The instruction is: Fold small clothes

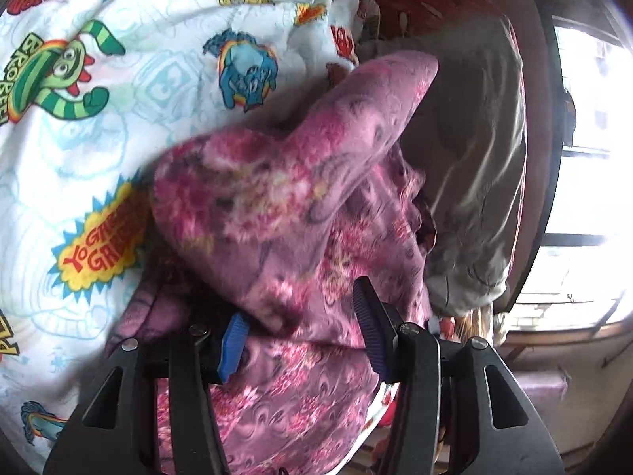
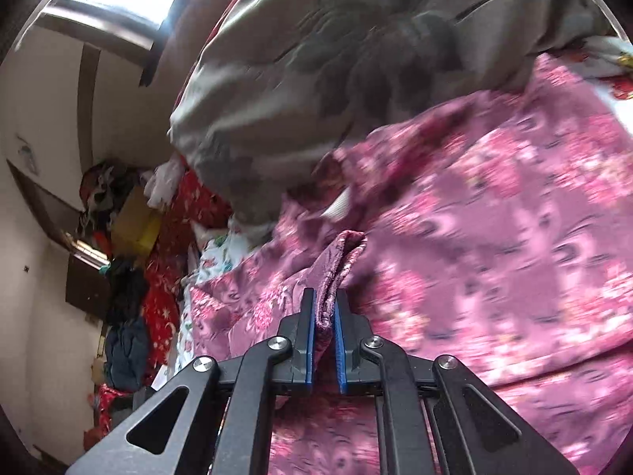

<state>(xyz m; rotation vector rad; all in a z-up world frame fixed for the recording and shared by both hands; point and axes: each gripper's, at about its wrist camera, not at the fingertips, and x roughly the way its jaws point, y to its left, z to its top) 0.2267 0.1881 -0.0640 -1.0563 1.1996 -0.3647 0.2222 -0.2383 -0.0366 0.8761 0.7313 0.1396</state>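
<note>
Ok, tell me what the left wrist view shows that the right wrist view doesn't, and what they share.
Only the left wrist view shows the cartoon-print sheet with its green and blue characters, the bright window, and the left gripper with its jaws apart around a bunched part of the pink floral garment.

Only the right wrist view shows the right gripper shut on a fold of that garment, plus the cluttered pile by the wall.

Both show the pink garment and the grey cloth beside it.

Right claw (image 2: 325, 326) pinches a fold of the pink floral garment (image 2: 494, 213) below a grey cloth (image 2: 316, 67)
</note>
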